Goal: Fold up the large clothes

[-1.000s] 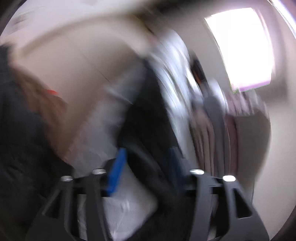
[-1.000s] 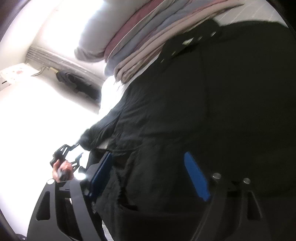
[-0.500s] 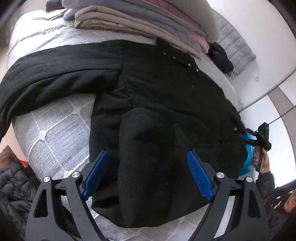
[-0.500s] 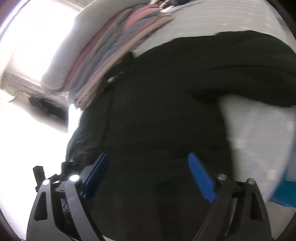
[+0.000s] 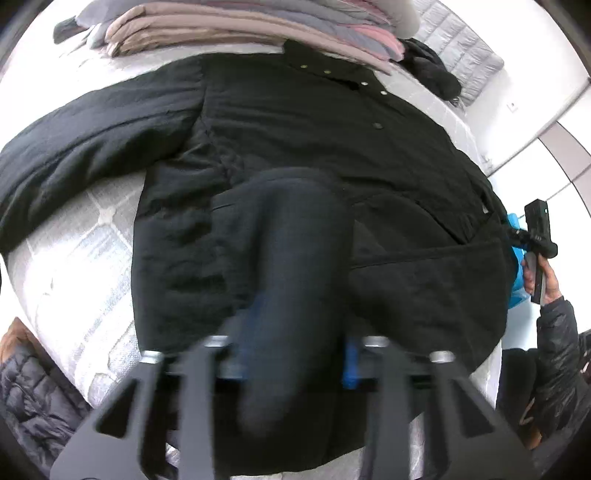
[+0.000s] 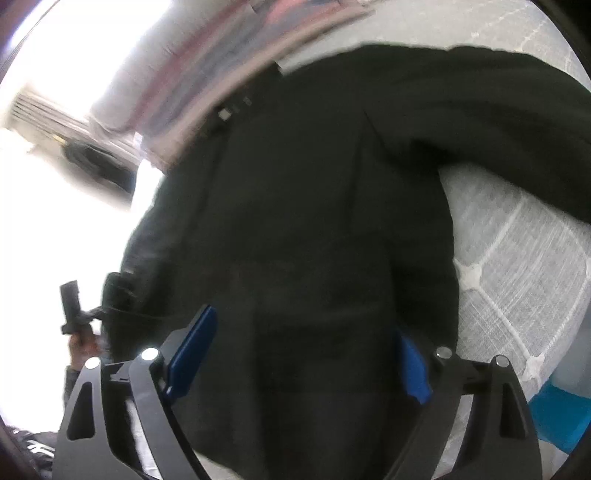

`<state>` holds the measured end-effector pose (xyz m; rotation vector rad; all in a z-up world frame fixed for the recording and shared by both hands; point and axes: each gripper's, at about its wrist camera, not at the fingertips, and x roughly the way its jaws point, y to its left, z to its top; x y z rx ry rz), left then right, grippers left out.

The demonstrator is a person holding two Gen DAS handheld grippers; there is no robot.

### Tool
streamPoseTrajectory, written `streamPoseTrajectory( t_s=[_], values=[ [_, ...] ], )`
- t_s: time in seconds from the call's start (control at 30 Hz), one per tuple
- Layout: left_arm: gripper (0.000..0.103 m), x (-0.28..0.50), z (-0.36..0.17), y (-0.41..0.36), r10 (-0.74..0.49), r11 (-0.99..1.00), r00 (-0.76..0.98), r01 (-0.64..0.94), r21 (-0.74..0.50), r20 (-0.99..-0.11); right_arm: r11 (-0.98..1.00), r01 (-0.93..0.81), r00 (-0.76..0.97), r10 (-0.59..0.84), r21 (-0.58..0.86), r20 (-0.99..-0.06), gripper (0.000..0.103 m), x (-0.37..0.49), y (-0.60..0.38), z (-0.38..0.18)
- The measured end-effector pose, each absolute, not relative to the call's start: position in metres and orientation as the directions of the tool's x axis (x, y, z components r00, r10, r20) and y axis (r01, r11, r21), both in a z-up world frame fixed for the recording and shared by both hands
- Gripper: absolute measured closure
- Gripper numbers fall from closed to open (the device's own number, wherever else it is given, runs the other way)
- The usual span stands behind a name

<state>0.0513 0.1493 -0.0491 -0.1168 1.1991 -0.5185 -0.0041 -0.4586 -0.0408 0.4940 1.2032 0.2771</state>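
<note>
Left claw [image 5: 295, 365] jaws just closing, now seemingly clenched on blurred black sleeve roll. Right claw [image 6: 299, 358] released. Padded black coat [image 5: 295, 122] flat on quilted bed [image 5: 77, 266], hem at near edge.

Black coat [image 5: 303, 155]: matt crinkled cloth (metal snaps); mattress [image 5: 74, 266]: quilted white fabric.

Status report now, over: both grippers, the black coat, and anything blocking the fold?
Left gripper just closed on a black coat fold. Right gripper open over hem. Folded stack crowds the collar.
</note>
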Motion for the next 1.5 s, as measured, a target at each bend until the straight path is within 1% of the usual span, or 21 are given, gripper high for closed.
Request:
streamPoseTrajectory(
  t_s=[0.03, 0.07, 0.1, 0.13, 0.27, 0.3, 0.37, 0.47, 0.5, 0.57, 0.67, 0.73, 0.77, 0.93, 1.0, 1.07, 1.13, 1.2, 1.3, 1.37, 1.5],
  values=[
    [0.09, 0.053, -0.052, 0.151, -0.441, 0.882, 0.267, 0.304, -0.36, -0.857, 0.863, 0.042, 0.35, 0.46, 0.504, -0.816, 0.044, -0.005, -0.455, -0.04],
    [0.091, 0.054, -0.053, 0.15, -0.439, 0.886, 0.273, 0.289, -0.363, -0.856, 0.845, 0.034, 0.359, 0.488, 0.533, -0.796, 0.067, -0.009, -0.454, -0.038],
    [0.094, 0.051, -0.05, 0.152, -0.44, 0.889, 0.288, 0.275, -0.367, -0.851, 0.825, 0.015, 0.374, 0.52, 0.566, -0.768, 0.078, -0.015, -0.452, -0.033],
    [0.095, 0.047, -0.045, 0.153, -0.448, 0.886, 0.303, 0.273, -0.374, -0.841, 0.82, -0.009, 0.399, 0.528, 0.572, -0.75, 0.084, -0.024, -0.449, -0.026],
    [0.096, 0.009, -0.014, 0.161, -0.54, 0.832, 0.362, 0.367, -0.417, -0.76, 0.763, -0.148, 0.455, 0.618, 0.63, -0.641, 0.087, -0.074, -0.432, 0.009],
    [0.096, -0.01, -0.001, 0.165, -0.598, 0.788, 0.366, 0.434, -0.437, -0.714, 0.745, -0.205, 0.46, 0.645, 0.634, -0.61, 0.087, -0.09, -0.426, 0.021],
    [0.096, -0.038, 0.012, 0.17, -0.644, 0.737, 0.344, 0.519, -0.433, -0.684, 0.724, -0.272, 0.444, 0.679, 0.633, -0.585, 0.087, -0.123, -0.418, 0.035],
    [0.094, -0.07, 0.008, 0.173, -0.608, 0.715, 0.264, 0.592, -0.371, -0.749, 0.714, -0.31, 0.391, 0.698, 0.628, -0.6, 0.087, -0.166, -0.411, 0.038],
    [0.093, -0.081, -0.004, 0.177, -0.558, 0.722, 0.21, 0.6, -0.345, -0.803, 0.722, -0.298, 0.364, 0.691, 0.625, -0.625, 0.087, -0.185, -0.412, 0.033],
    [0.091, -0.091, -0.018, 0.186, -0.487, 0.74, 0.154, 0.595, -0.313, -0.86, 0.73, -0.25, 0.335, 0.682, 0.636, -0.651, 0.075, -0.203, -0.418, 0.024],
    [0.09, -0.107, -0.017, 0.208, -0.461, 0.745, 0.13, 0.593, -0.304, -0.878, 0.771, -0.138, 0.374, 0.621, 0.621, -0.688, 0.066, -0.23, -0.435, 0.018],
    [0.088, -0.112, -0.006, 0.218, -0.462, 0.755, 0.156, 0.585, -0.295, -0.873, 0.778, -0.106, 0.413, 0.602, 0.62, -0.684, 0.06, -0.238, -0.435, 0.026],
    [0.088, -0.116, 0.005, 0.223, -0.463, 0.759, 0.185, 0.587, -0.28, -0.867, 0.78, -0.103, 0.436, 0.593, 0.618, -0.676, 0.053, -0.241, -0.435, 0.035],
    [0.088, -0.132, 0.045, 0.245, -0.522, 0.736, 0.247, 0.614, -0.285, -0.817, 0.8, -0.169, 0.458, 0.582, 0.576, -0.672, 0.032, -0.245, -0.43, 0.076],
    [0.085, -0.141, 0.056, 0.246, -0.515, 0.727, 0.257, 0.637, -0.257, -0.818, 0.814, -0.177, 0.458, 0.565, 0.553, -0.686, 0.031, -0.241, -0.426, 0.088],
    [0.083, -0.136, 0.059, 0.244, -0.511, 0.735, 0.265, 0.628, -0.256, -0.818, 0.809, -0.187, 0.456, 0.574, 0.558, -0.68, 0.026, -0.222, -0.412, 0.1],
    [0.067, -0.114, 0.06, 0.237, -0.503, 0.769, 0.312, 0.586, -0.254, -0.806, 0.769, -0.241, 0.44, 0.63, 0.592, -0.64, 0.021, -0.212, -0.395, 0.101],
    [0.058, -0.081, 0.053, 0.228, -0.489, 0.82, 0.353, 0.498, -0.283, -0.798, 0.717, -0.305, 0.387, 0.695, 0.627, -0.606, 0.016, -0.171, -0.347, 0.091],
    [0.058, -0.04, 0.031, 0.204, -0.483, 0.845, 0.324, 0.415, -0.337, -0.813, 0.724, -0.35, 0.288, 0.687, 0.594, -0.667, 0.015, -0.097, -0.273, 0.053],
    [0.058, -0.027, 0.011, 0.181, -0.492, 0.83, 0.258, 0.428, -0.359, -0.832, 0.724, -0.319, 0.243, 0.687, 0.612, -0.685, 0.015, -0.051, -0.238, 0.022],
    [0.058, -0.041, -0.021, 0.145, -0.477, 0.784, 0.12, 0.506, -0.36, -0.871, 0.637, -0.202, 0.128, 0.771, 0.744, -0.624, 0.015, 0.018, -0.201, -0.034]
  ],
)
